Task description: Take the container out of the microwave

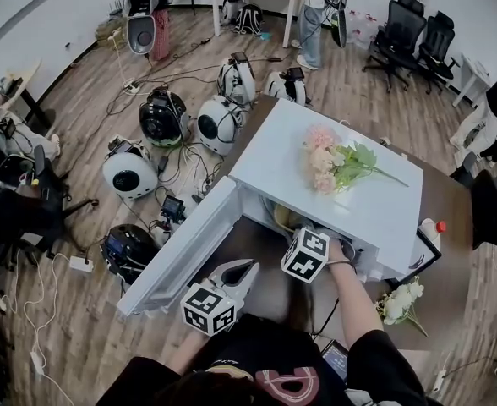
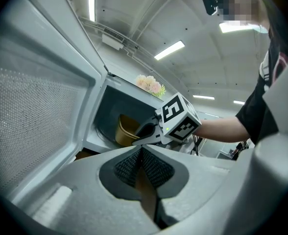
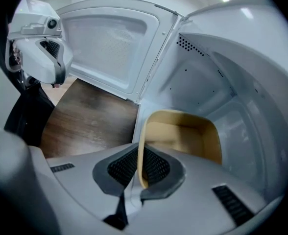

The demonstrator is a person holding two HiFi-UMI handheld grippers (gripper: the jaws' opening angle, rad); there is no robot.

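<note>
Where the microwave [image 1: 282,142] stands on the dark wood-grain table [image 3: 90,116], its flat white door [image 1: 185,248] is swung wide open to the left. The door's inner face carries a rounded-rectangular window of fine perforated mesh. The cavity walls are smooth, glossy white, with a cluster of small vent holes high on one wall.

The container [image 3: 183,136] sits inside the cavity, near the hinge-side edge of the opening. It is a tan, thin-walled tub with rounded corners, an open top and a smooth matt surface.

The right gripper [image 3: 140,168] reaches into the cavity. Its dark, cross-hatched pads pinch the container's near wall, one pad inside the rim and one outside.

The left gripper [image 2: 140,153] is held in front of the opening, apart from the door. Its jaws are pressed together at the tips with nothing between them.

Open room lies between the container's far side and the cavity walls. The table surface between the door and the cavity front is open. A bunch of pink flowers [image 1: 333,163] lies on the microwave's top.
</note>
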